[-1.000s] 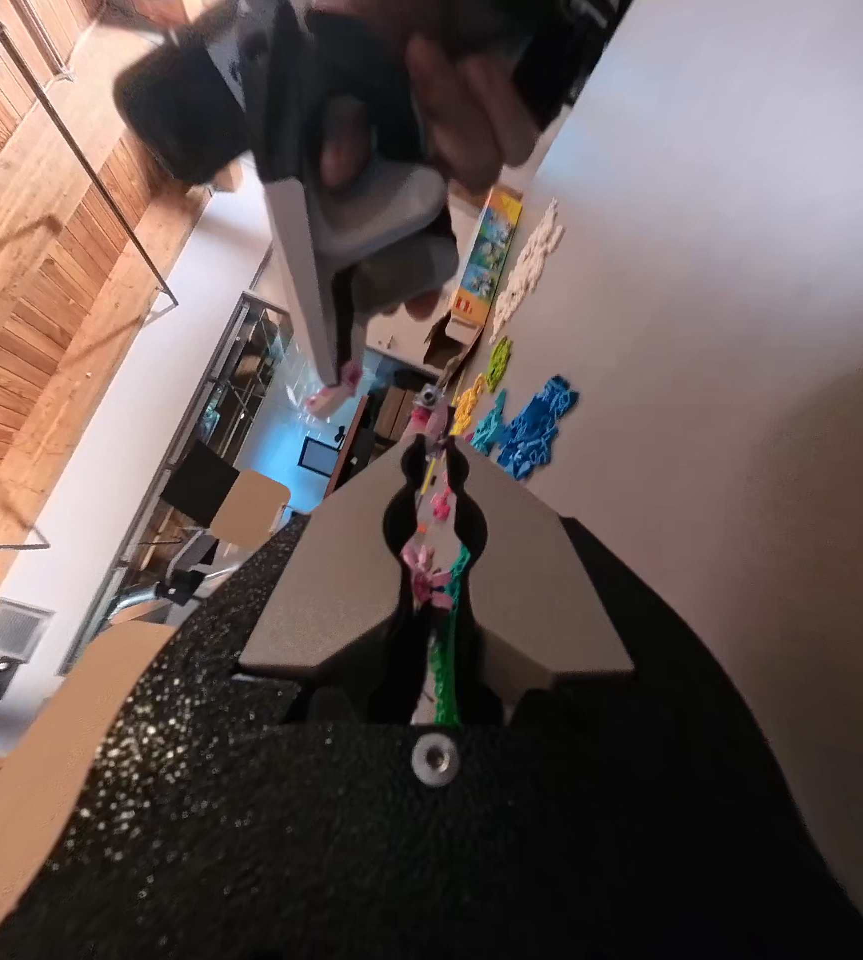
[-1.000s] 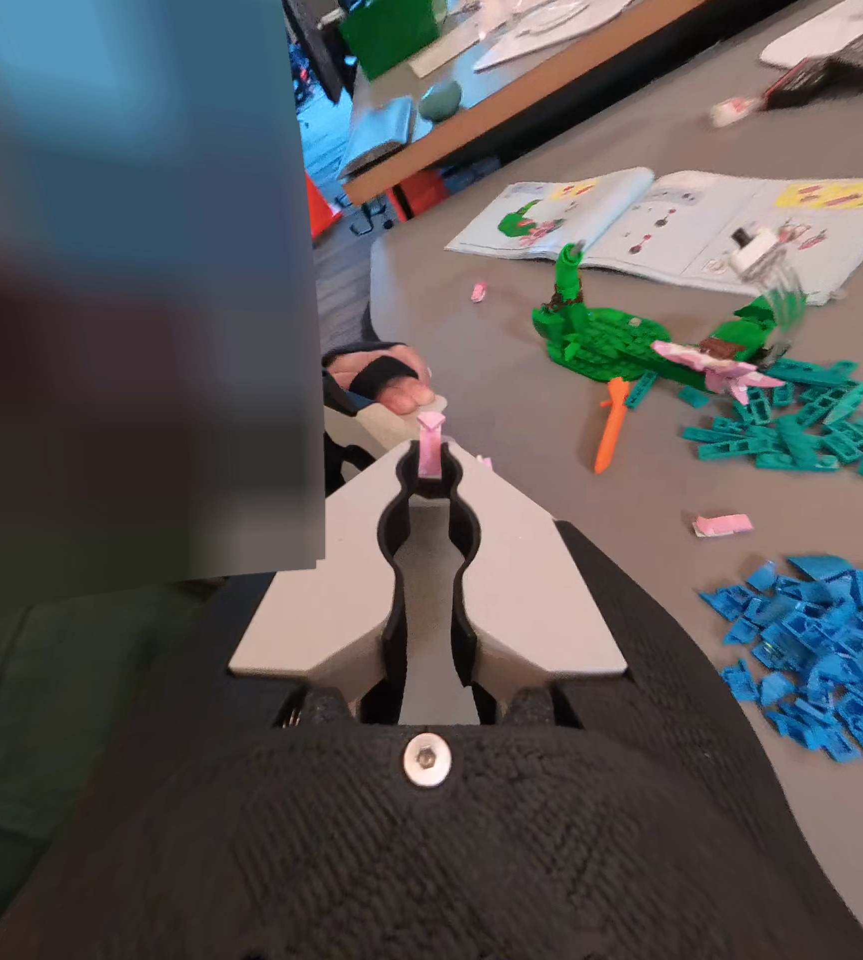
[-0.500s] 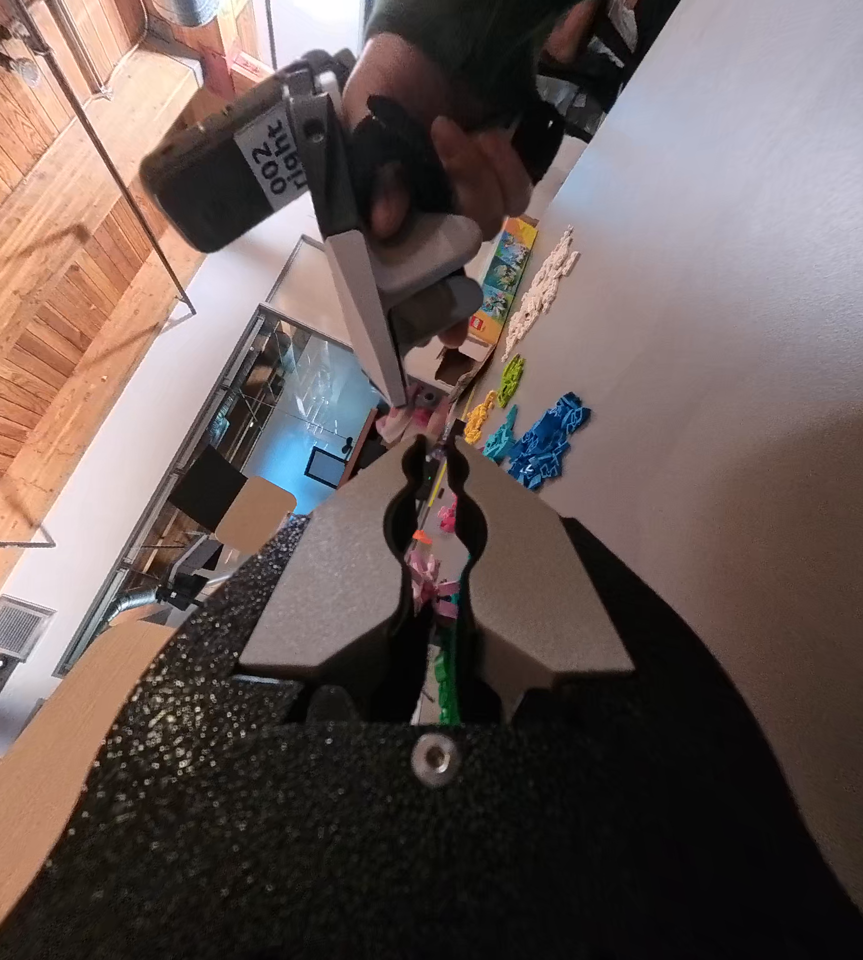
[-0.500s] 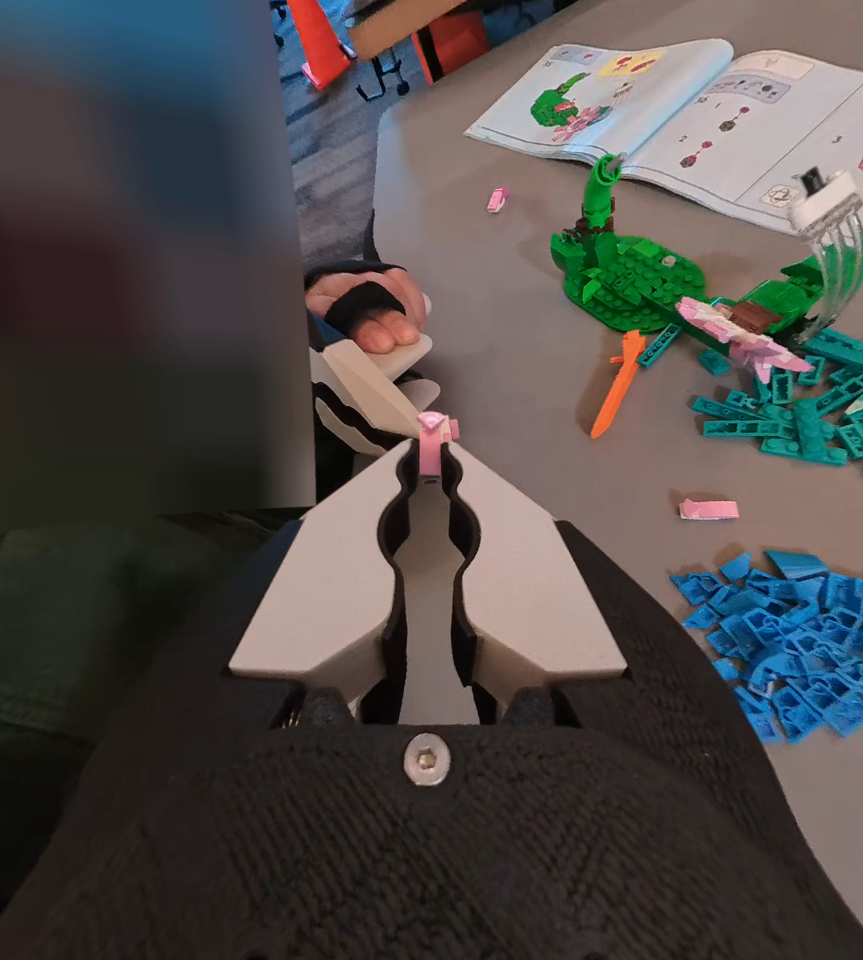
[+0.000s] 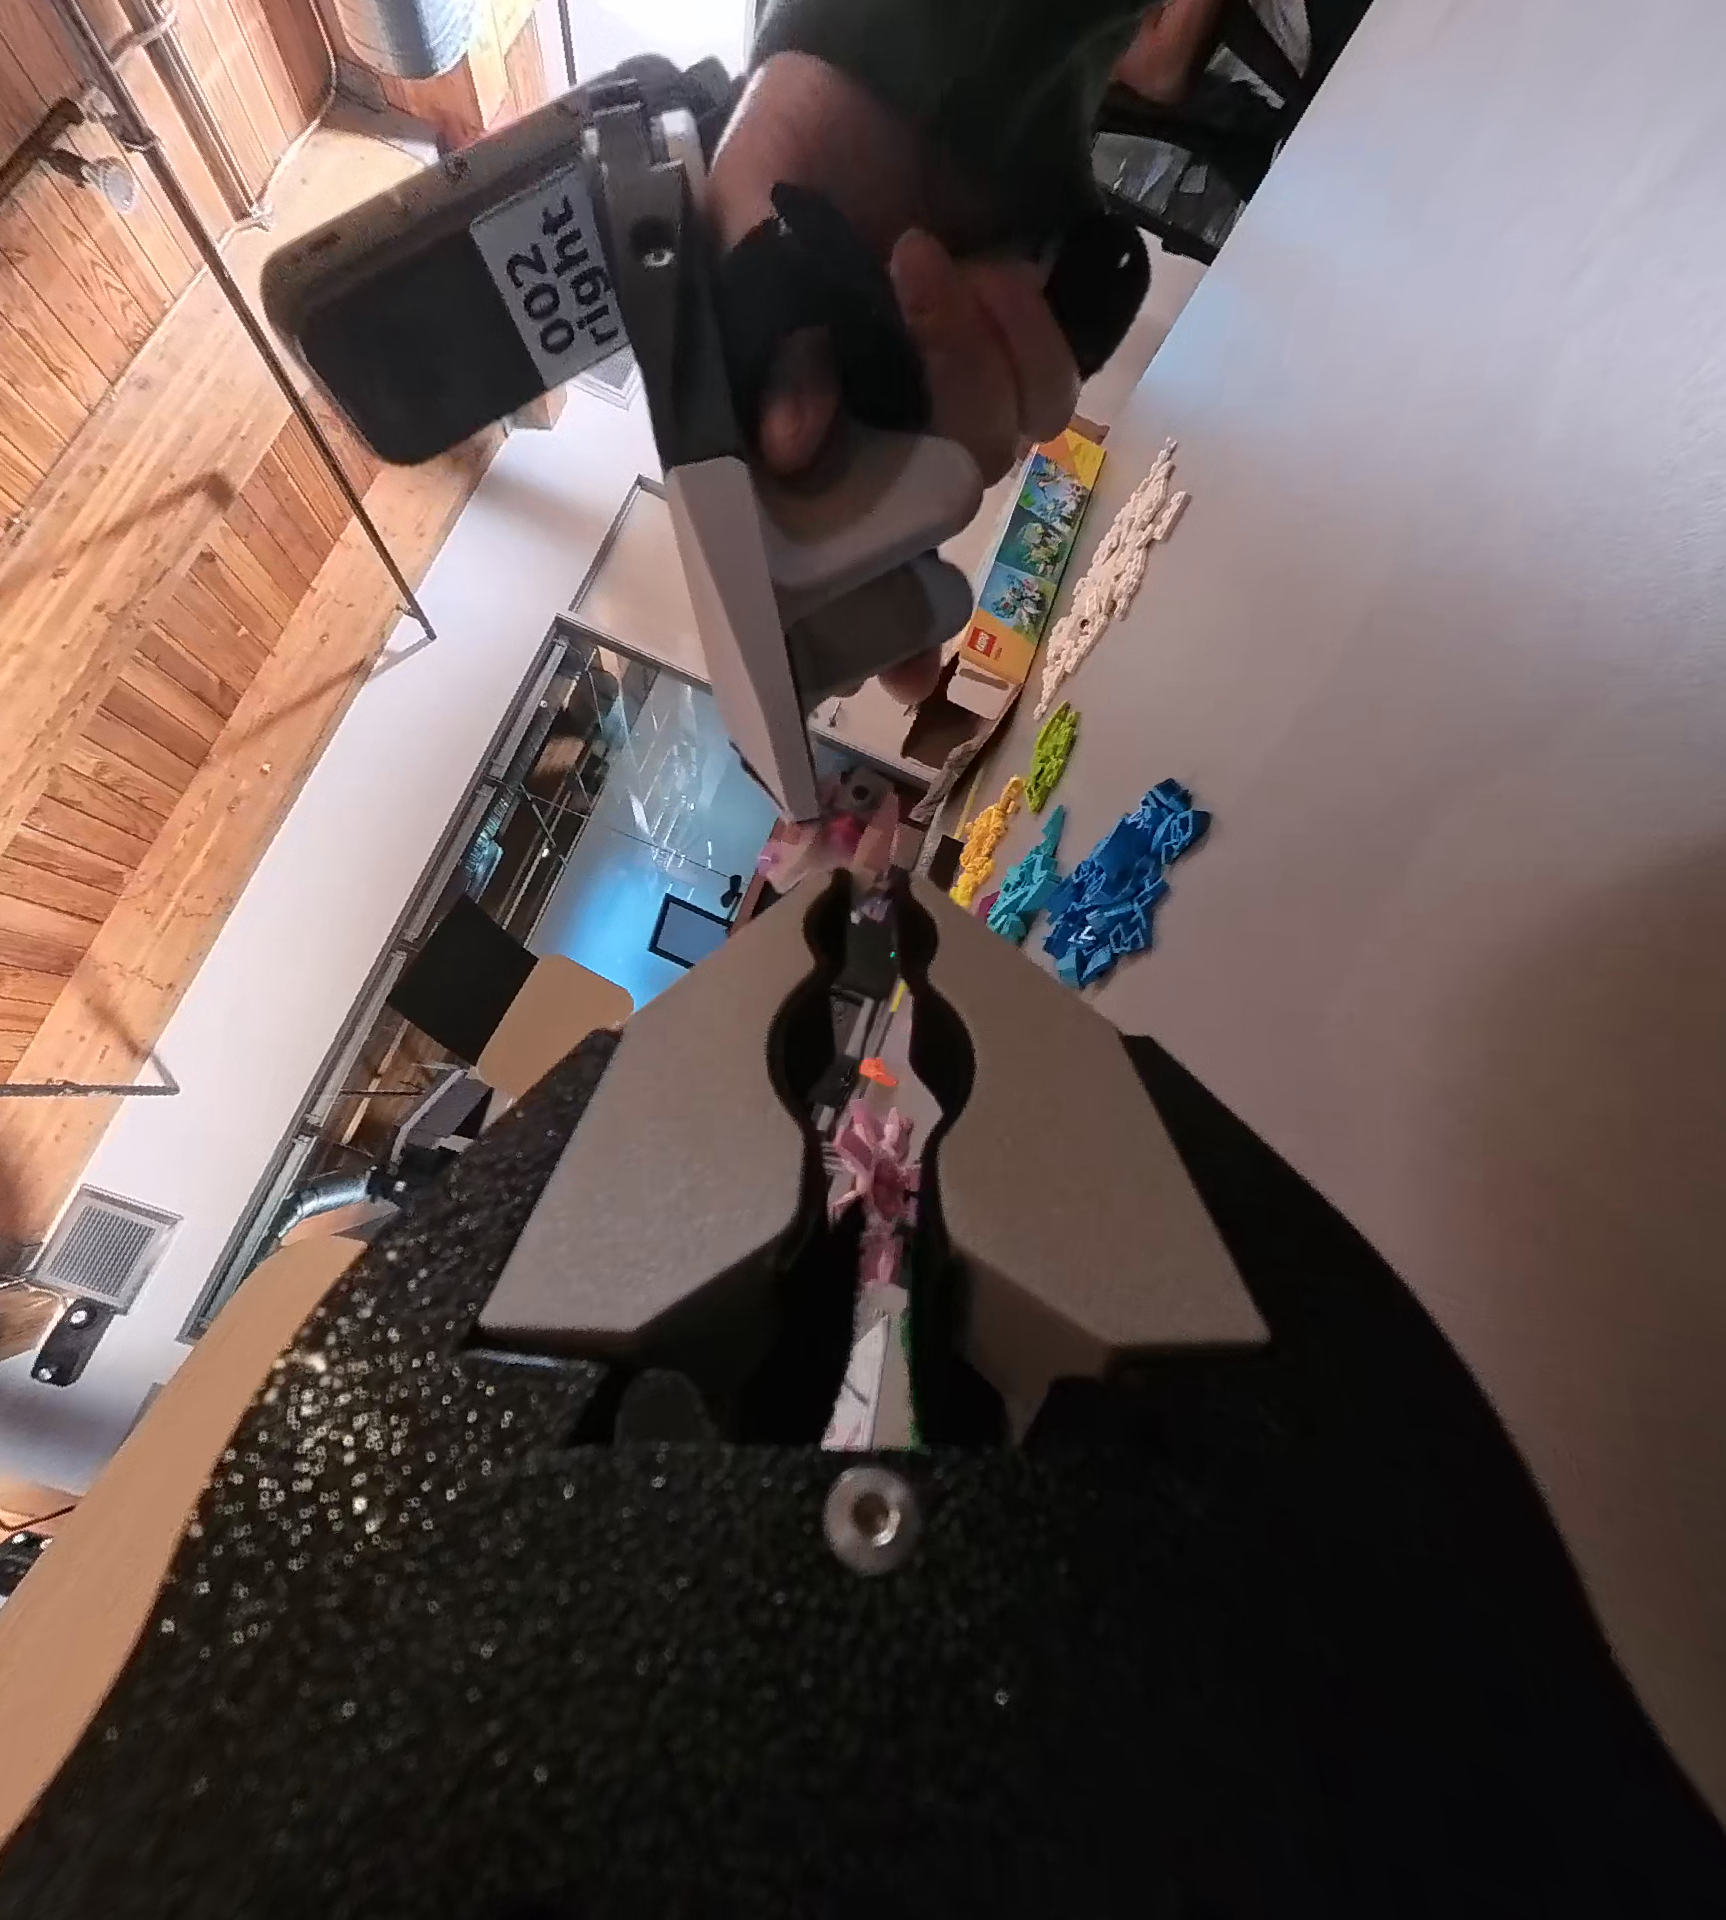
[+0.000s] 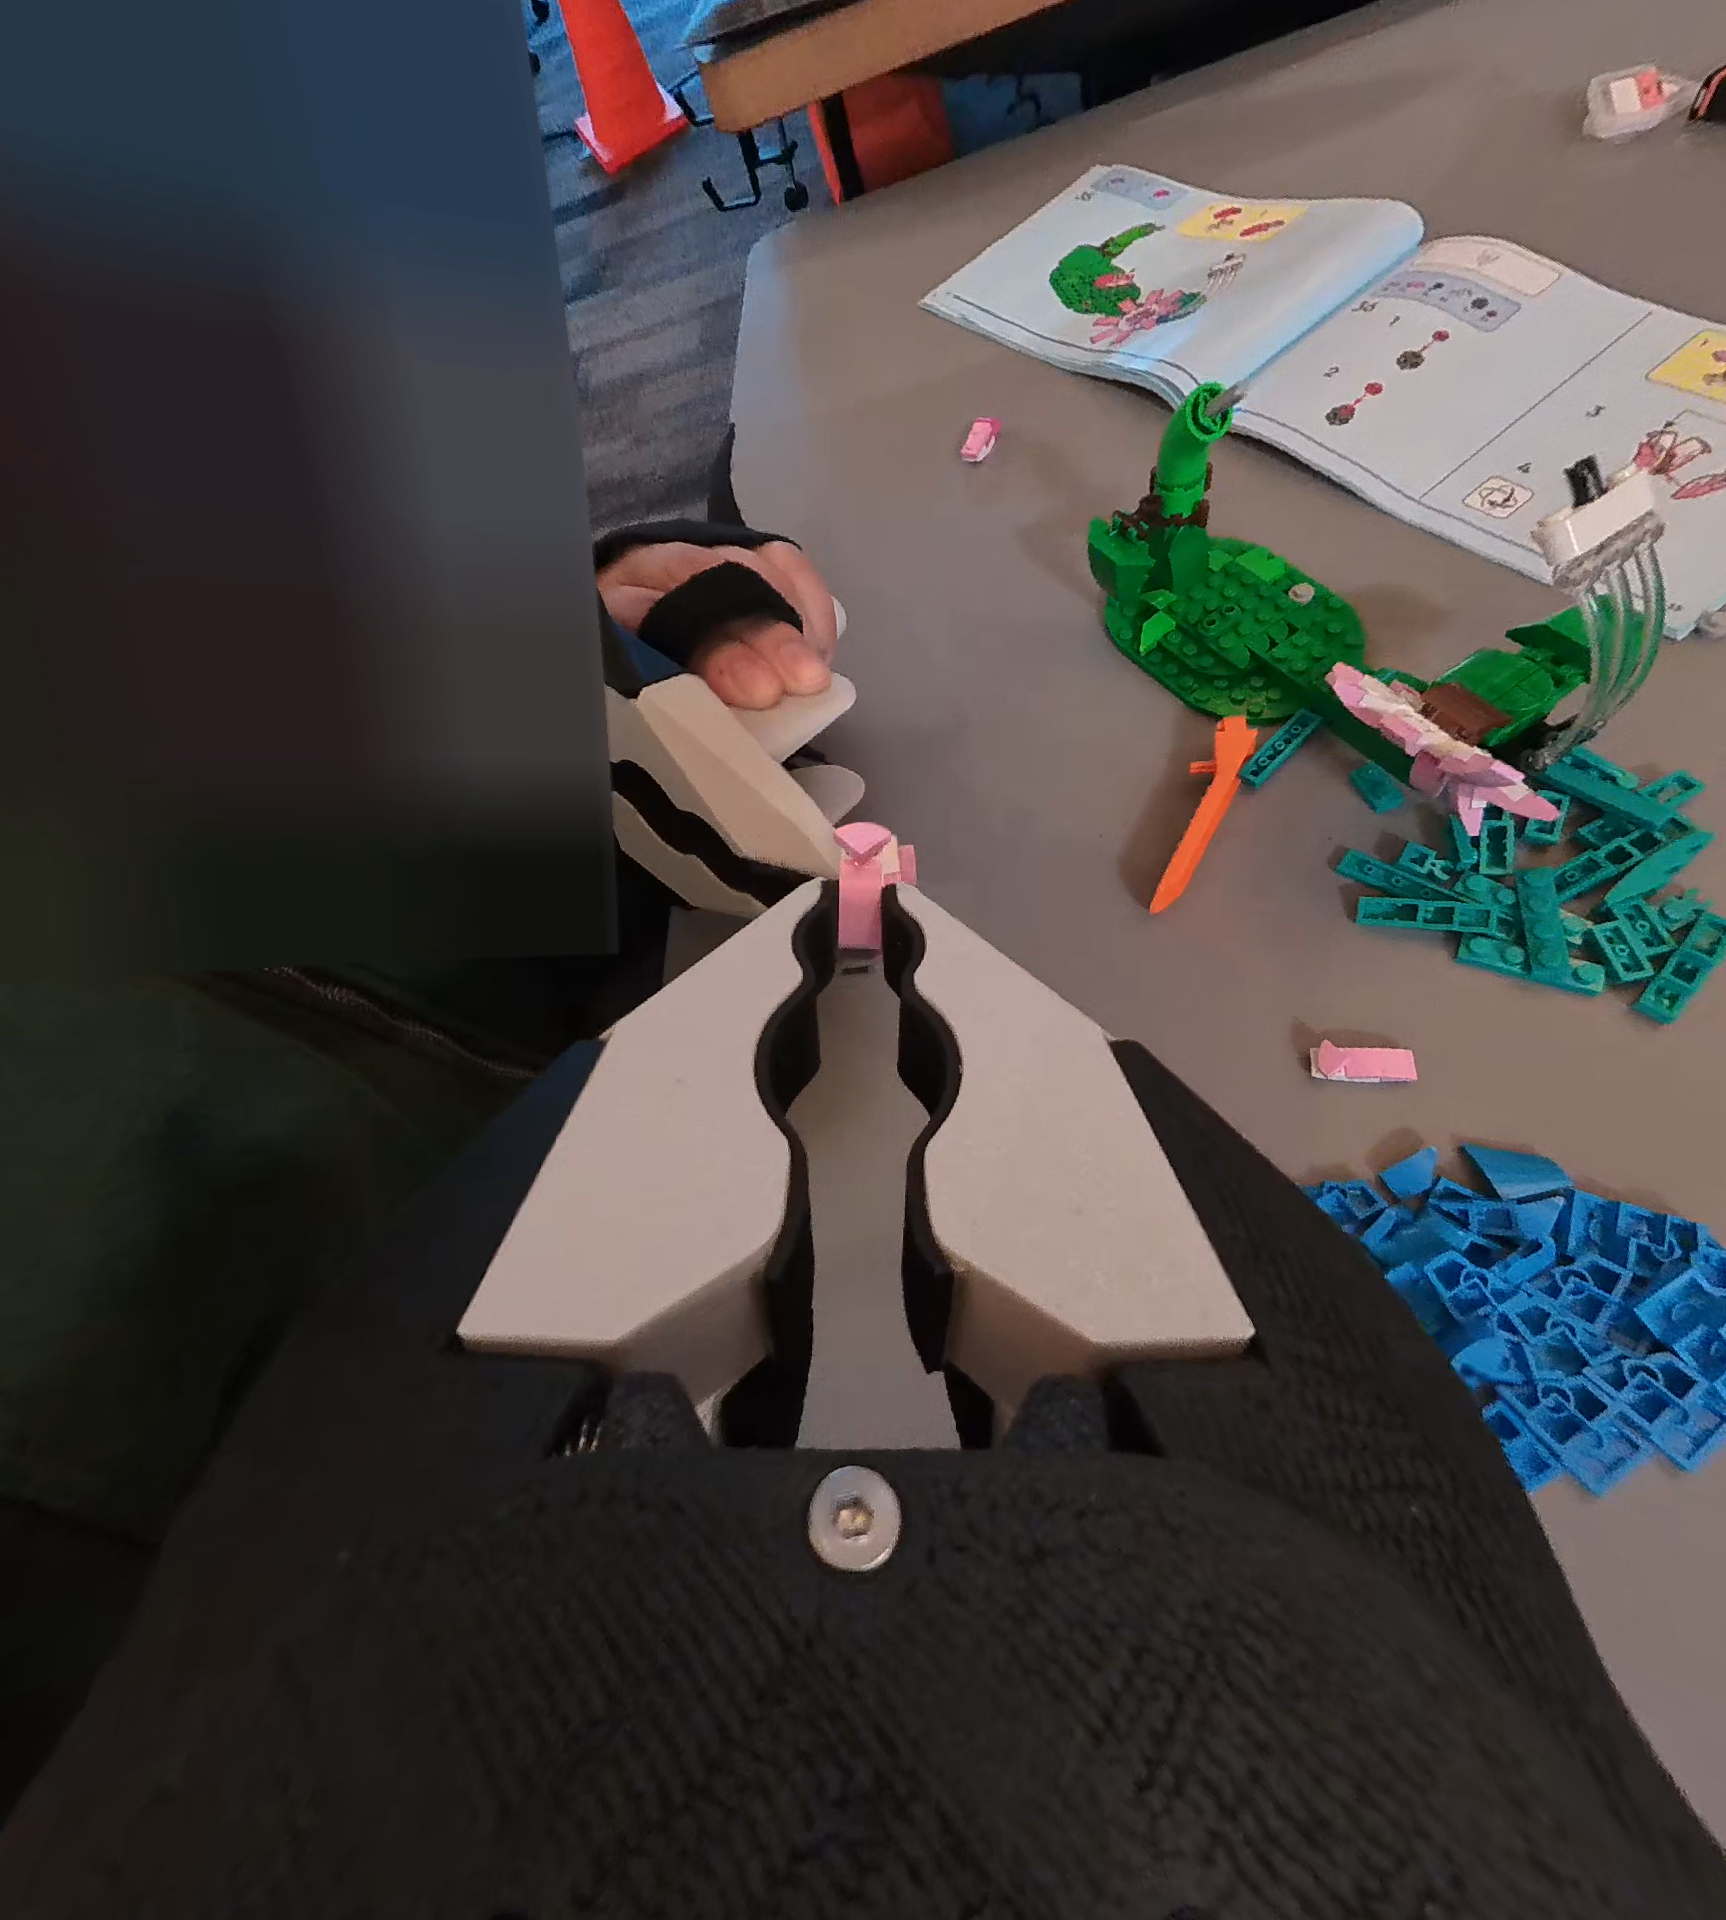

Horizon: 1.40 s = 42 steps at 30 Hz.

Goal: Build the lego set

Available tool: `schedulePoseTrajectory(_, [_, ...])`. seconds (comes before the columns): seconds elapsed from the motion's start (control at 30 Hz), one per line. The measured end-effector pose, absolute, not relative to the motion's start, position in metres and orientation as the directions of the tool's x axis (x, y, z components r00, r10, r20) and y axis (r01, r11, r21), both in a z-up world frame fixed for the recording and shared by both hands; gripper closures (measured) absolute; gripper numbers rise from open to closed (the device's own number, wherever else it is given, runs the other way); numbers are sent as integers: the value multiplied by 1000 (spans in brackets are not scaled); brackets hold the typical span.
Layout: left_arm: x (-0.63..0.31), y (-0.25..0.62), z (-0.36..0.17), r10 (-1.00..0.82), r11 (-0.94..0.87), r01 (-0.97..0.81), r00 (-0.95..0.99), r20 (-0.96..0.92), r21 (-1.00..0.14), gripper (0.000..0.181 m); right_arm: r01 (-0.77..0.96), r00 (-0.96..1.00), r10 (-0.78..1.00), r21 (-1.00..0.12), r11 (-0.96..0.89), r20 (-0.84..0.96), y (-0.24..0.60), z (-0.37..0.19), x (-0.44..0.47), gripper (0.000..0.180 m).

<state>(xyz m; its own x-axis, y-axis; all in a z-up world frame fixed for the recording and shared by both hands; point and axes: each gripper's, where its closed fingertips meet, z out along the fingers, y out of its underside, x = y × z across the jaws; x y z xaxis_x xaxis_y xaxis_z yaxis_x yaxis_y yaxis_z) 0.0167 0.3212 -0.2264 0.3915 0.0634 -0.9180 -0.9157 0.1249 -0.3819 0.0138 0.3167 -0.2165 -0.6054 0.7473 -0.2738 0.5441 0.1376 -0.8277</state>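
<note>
In the right wrist view, my right gripper (image 6: 859, 909) is shut on a small pink piece (image 6: 857, 914), held in the air off the table's near left corner. My left gripper (image 6: 823, 857) comes in from the left, and its tip touches the top of that pink piece. In the left wrist view, my left gripper (image 5: 871, 888) is nearly closed on a small pink piece (image 5: 864, 847), and the right gripper (image 5: 799, 805) points down onto it from above. The green lego model (image 6: 1233, 634) with a pink flower (image 6: 1410, 748) lies on the grey table (image 6: 994, 644).
An open instruction booklet (image 6: 1358, 343) lies behind the model. A teal pile (image 6: 1565, 914), a blue pile (image 6: 1586, 1320), an orange piece (image 6: 1202, 821) and a loose pink piece (image 6: 1363, 1062) lie to the right. The set's box (image 5: 1035, 561) and a white pile (image 5: 1113, 571) lie farther off.
The two grippers have come together. The right gripper's tip, apart from the left one before, now meets it, and the pink pieces touch. Both stay shut.
</note>
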Motion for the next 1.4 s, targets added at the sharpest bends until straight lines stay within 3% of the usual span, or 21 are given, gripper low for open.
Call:
schedulePoseTrajectory(0.57, [13, 315, -215, 184, 93, -953, 301, -936, -288, 176, 393, -660, 745, -889, 237, -93, 313, -205, 13, 172])
schedulePoseTrajectory(1.4, [13, 314, -214, 195, 84, -959, 281, -940, -269, 175, 406, -657, 745, -886, 226, -111, 315, -209, 24, 173])
